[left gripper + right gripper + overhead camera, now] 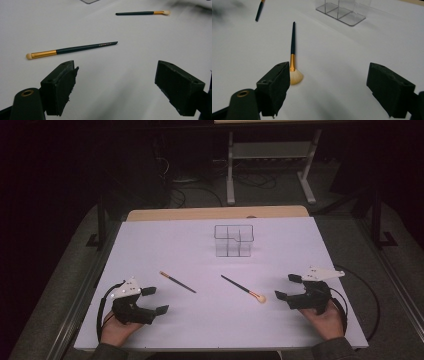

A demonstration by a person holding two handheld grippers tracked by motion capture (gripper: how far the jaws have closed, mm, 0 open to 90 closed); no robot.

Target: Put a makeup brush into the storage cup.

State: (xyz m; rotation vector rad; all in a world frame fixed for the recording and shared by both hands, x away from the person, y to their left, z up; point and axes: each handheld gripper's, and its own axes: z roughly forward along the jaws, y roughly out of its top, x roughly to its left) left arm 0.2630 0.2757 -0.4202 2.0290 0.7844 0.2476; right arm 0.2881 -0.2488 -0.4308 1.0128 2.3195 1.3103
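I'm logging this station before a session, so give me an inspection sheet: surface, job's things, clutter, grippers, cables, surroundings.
Surface: white sheet over a wooden table, bare in the middle.
Job's things: clear plastic compartment organizer standing upright toward the far edge; thin black-and-gold makeup brush lying flat; black-and-gold fan-tipped makeup brush lying flat to its right.
Clutter: nothing seen.
Grippers: left gripper and right gripper both open, holding nothing, near the front corners.
Cables: black cable loops by the right gripper.
Surroundings: dark floor, grey metal stand, floor wires.
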